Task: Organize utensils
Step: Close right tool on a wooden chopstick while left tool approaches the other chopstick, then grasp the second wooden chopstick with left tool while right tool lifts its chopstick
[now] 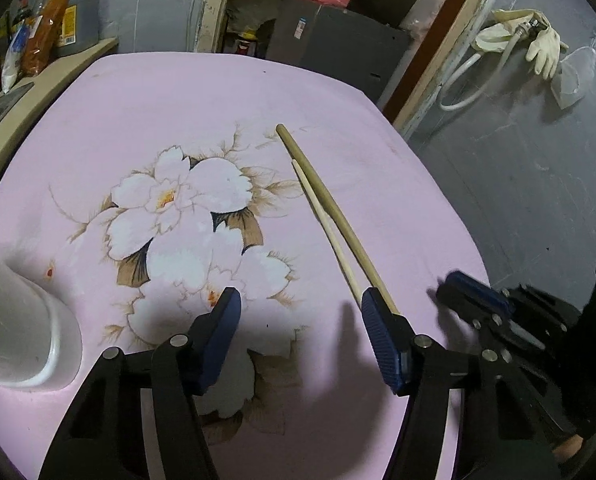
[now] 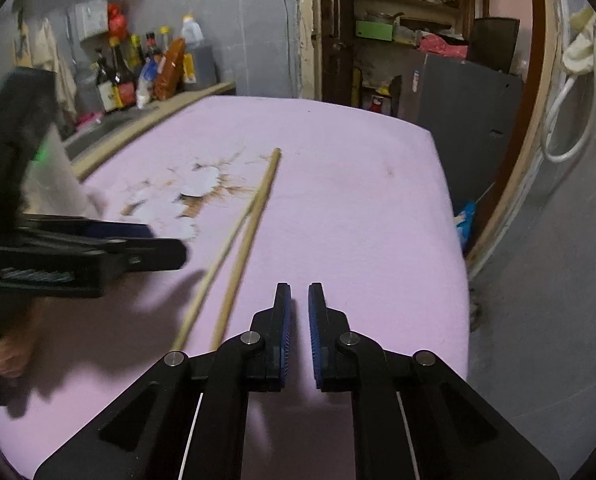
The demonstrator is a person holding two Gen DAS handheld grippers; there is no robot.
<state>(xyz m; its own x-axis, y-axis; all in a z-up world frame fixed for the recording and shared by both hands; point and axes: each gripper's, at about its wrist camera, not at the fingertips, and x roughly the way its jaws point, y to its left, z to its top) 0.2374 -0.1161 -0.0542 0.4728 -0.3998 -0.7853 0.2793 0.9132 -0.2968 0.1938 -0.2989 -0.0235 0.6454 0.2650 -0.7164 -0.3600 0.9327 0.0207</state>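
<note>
Little of the task appeared to have been done: two wooden chopsticks (image 1: 330, 216) were seen lying loose on the pink flowered tablecloth (image 1: 145, 104), and nothing had been placed, as far as could be judged, in the white cup (image 1: 21, 320) that stood at the left edge of the left wrist view. Whether that cup was meant as the holder could not be told, and its inside was hidden. The left gripper (image 1: 302, 336) was held with its jaws spread wide above the cloth, nothing between them; its right finger (image 1: 382, 340) overlapped the near ends of the chopsticks in the picture, though actual contact could not be confirmed. The right gripper (image 2: 300, 328) was held low over the bare cloth just to the right of the sticks, its blue pads (image 2: 285, 332) drawn nearly together with only a narrow gap left, and nothing was gripped by it. Picking up, carrying and depositing were therefore all judged to remain. The chopsticks were seen as one darker, thicker stick and one paler, thinner stick, laid side by side and almost touching, the darker one reaching farther away across the table. Both looked straight, smooth and slender, lying flat, so a low pinch close to the cloth was judged to be called for.
</note>
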